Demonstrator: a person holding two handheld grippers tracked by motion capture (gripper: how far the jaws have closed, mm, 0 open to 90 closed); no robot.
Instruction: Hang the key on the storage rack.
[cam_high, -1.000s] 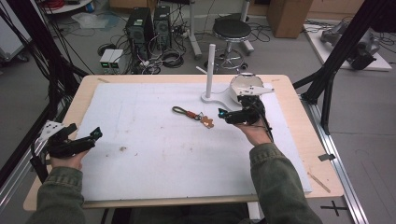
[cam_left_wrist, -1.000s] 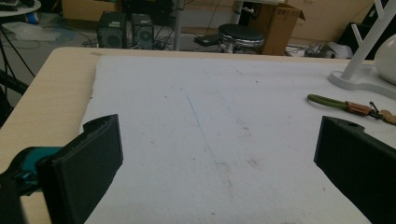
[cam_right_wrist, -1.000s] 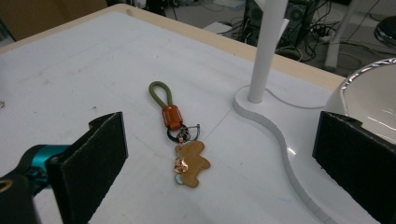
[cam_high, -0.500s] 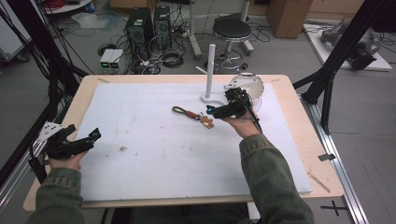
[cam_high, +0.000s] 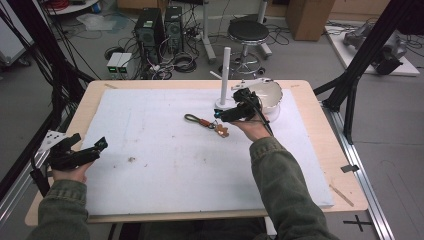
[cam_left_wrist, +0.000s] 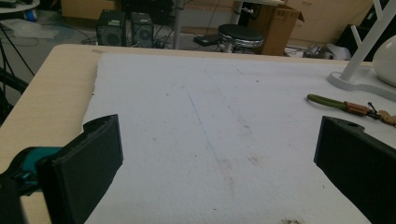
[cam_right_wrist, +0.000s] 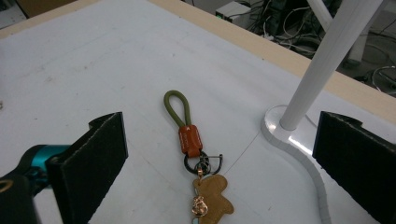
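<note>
right gripper (cam_high: 218, 114): jaws wide, above keychain (cam_right_wrist: 195, 161) | left gripper (cam_high: 100, 145): jaws wide, hovering at counter (cam_high: 320, 130) edge

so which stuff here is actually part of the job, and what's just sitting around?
In the job:
- keychain, green loop, orange tab, gingerbread charm, flat on the white mat
- right gripper, fingers open, reaching over it
- likely the white post stand beside it

Lying about:
- left gripper, open, idle at the table's left edge
- white bowl
- stool, computer towers on the floor
</note>
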